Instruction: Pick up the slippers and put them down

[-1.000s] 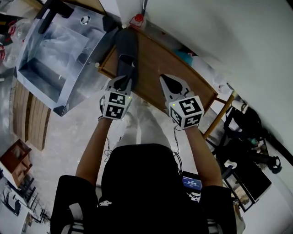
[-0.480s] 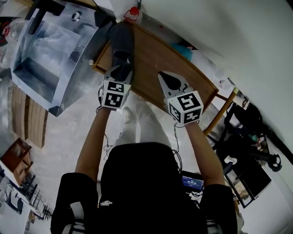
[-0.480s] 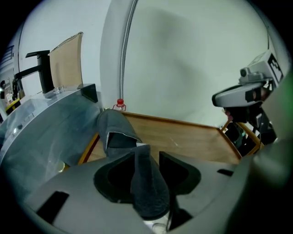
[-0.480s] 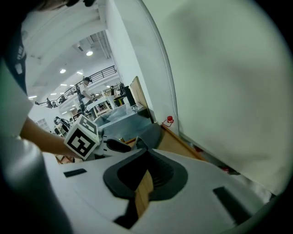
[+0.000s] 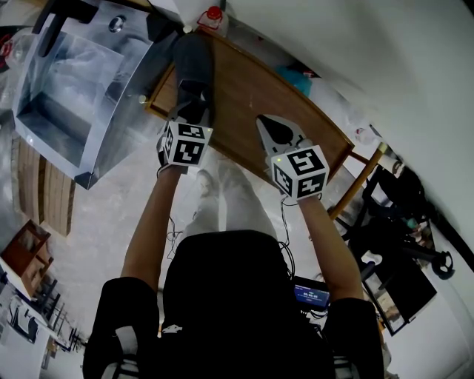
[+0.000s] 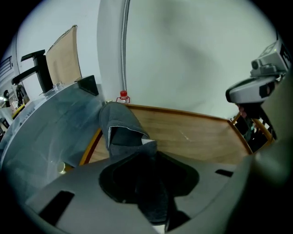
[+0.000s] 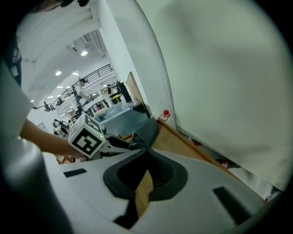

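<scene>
A grey slipper point(image 5: 194, 66) lies lengthwise on the left end of the wooden table point(image 5: 259, 96), toe toward the wall. My left gripper point(image 5: 191, 112) is at its heel. In the left gripper view the slipper point(image 6: 120, 121) runs away from the left gripper point(image 6: 146, 157). The jaws have just been opening, then eased in slightly. The heel lies loosely between them. My right gripper point(image 5: 270, 127) hangs over the table's near edge, shut and empty. In the right gripper view the right gripper point(image 7: 146, 153) points at the slipper point(image 7: 145, 130) and the table point(image 7: 171, 139).
A clear plastic case point(image 5: 67, 96) stands against the table's left end. A red-capped bottle point(image 5: 215, 15) sits at the far corner by the wall. To the right are a wooden chair frame point(image 5: 363, 178) and black equipment point(image 5: 400, 215).
Both grippers have sunk toward the table. The left one has lowered the slipper onto the wood, and its jaws have parted around the heel.
</scene>
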### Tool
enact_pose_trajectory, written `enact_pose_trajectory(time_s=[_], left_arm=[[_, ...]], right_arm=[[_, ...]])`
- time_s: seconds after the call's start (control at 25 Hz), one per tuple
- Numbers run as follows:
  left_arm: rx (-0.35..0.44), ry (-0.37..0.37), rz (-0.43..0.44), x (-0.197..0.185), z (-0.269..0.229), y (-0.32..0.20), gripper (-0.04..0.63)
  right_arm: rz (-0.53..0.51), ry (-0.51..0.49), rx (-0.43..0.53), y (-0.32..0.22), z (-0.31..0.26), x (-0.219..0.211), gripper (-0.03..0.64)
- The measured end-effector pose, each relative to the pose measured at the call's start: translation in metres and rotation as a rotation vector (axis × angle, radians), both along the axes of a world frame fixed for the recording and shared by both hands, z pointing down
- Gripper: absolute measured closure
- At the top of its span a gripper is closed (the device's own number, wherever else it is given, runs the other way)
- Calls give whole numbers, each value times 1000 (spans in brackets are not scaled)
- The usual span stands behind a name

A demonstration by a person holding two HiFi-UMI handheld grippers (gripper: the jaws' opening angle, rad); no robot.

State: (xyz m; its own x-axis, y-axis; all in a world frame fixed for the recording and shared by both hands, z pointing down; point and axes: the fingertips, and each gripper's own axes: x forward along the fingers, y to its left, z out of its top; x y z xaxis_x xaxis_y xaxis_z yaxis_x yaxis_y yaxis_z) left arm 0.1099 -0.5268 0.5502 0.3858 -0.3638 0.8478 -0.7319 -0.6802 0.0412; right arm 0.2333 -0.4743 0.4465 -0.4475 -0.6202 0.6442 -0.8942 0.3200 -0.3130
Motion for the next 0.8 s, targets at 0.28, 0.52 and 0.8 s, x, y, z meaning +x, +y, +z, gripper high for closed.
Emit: enact_pose_trajectory(time_s=[0.28, 0.52, 0.8], left_arm=[[2, -9, -31, -4, 5, -4, 557], [3, -7, -32, -5, 2, -3, 571], [19, -18, -15, -7, -9, -4, 577]], right_arm=[[-13, 18, -22, 5, 8, -2, 626], [-10, 22, -31, 7, 10, 0, 626], [-37, 29, -24, 10, 4, -5, 626]])
